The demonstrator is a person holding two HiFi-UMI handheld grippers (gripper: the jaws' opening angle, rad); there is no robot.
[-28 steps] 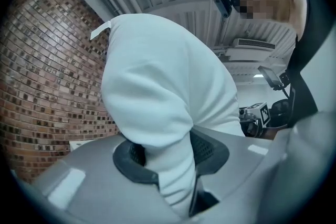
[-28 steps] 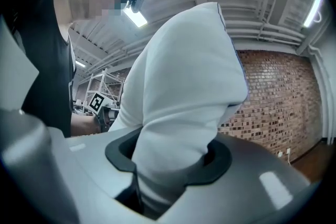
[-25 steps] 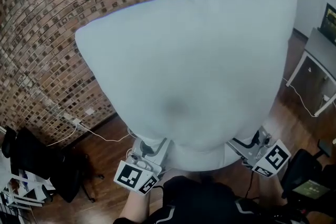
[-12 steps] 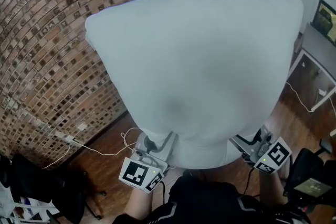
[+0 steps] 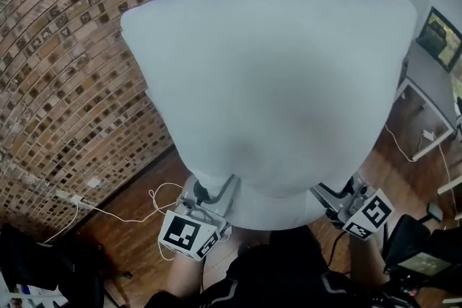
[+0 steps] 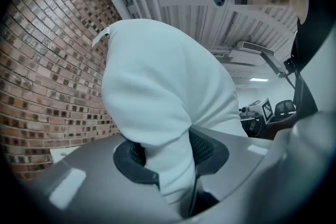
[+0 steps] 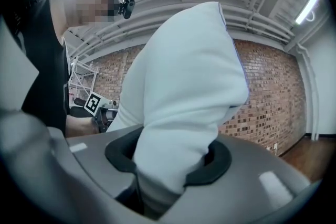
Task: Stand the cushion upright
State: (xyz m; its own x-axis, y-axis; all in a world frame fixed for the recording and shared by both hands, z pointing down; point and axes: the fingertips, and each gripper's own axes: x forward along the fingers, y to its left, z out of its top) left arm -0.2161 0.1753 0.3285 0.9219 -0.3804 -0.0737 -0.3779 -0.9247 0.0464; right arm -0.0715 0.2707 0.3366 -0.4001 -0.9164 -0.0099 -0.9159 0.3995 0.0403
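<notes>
Head view: the cushion is held aloft before the brick wall, with the left gripper and right gripper each clamped on a near bottom corner. It seems best to keep both grips firm and level while setting it down upright.

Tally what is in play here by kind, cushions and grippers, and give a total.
cushion: 1
grippers: 2 (left gripper, right gripper, each clamped on the cushion's lower edge)
total: 3
</notes>
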